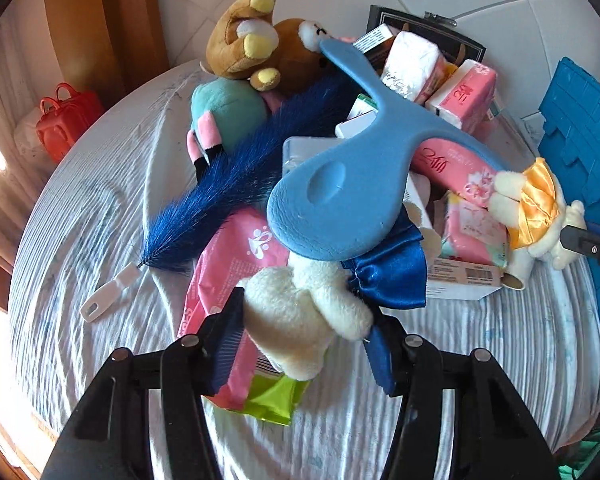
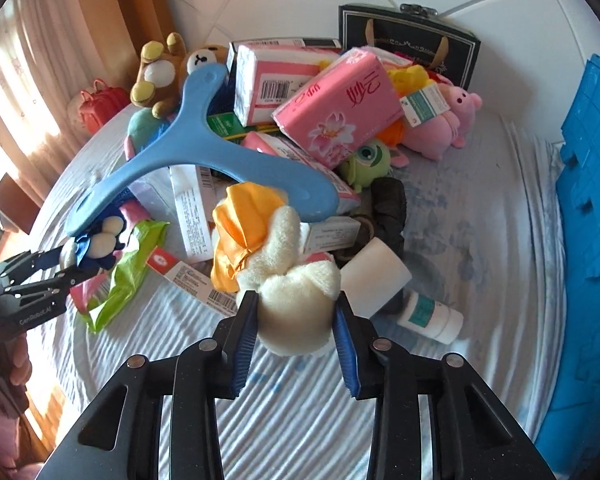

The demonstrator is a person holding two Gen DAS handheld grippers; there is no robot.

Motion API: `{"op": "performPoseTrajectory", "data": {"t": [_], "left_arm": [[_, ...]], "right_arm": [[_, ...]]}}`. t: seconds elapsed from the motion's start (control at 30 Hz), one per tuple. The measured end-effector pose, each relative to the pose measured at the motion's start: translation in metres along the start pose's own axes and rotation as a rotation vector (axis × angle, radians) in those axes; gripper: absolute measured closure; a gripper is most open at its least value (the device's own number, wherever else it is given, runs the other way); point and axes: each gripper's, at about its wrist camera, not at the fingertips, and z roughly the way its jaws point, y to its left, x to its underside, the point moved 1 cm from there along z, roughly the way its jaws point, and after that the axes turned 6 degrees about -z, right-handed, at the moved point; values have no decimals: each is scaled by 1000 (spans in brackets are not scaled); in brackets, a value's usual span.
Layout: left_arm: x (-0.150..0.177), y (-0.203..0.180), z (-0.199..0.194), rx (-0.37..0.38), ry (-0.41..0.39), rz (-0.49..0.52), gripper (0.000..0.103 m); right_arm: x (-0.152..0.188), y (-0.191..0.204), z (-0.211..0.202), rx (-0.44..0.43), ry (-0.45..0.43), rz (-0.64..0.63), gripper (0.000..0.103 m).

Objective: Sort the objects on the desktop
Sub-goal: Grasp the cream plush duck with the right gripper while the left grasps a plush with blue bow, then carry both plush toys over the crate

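Observation:
My left gripper (image 1: pixel 306 330) is shut on a cream plush toy with a blue satin bow (image 1: pixel 312 312), held over a pink tissue pack (image 1: pixel 228 280); it also shows in the right wrist view (image 2: pixel 100 244). My right gripper (image 2: pixel 296 316) is shut on a cream plush toy with a yellow satin bow (image 2: pixel 288 280), seen in the left wrist view (image 1: pixel 528 208) at the right of the pile. A blue three-armed plastic piece (image 1: pixel 340 184) lies on top of the pile, over both toys.
A heap on the white cloth (image 2: pixel 300 400): pink tissue packs (image 2: pixel 336 116), small boxes, a brown bear plush (image 1: pixel 260 40), a teal plush (image 1: pixel 224 116), a pink pig plush (image 2: pixel 452 120), a green one-eyed plush (image 2: pixel 366 162), a blue feather duster (image 1: pixel 228 184), a white bottle (image 2: pixel 428 314). A blue crate (image 2: pixel 580 240) stands at the right.

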Motion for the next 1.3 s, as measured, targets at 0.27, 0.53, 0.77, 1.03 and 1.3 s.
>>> {"op": "performPoseTrajectory", "data": {"t": [0.27, 0.53, 0.77, 1.03, 1.3], "left_arm": [[-14, -44, -54, 44, -134, -2, 49], [-49, -116, -108, 110, -286, 54, 49], [-73, -189, -139, 168, -343, 84, 49], [-82, -284, -174, 250, -415, 173, 49], [-74, -390, -198, 338, -444, 280, 49]], "right_arm": [[-2, -10, -73, 1, -150, -47, 68], [-2, -48, -159, 62, -337, -40, 68], [7, -100, -224, 153, -465, 15, 68], [31, -159, -289, 262, -582, 95, 68], [67, -236, -338, 382, -630, 202, 68]]}}
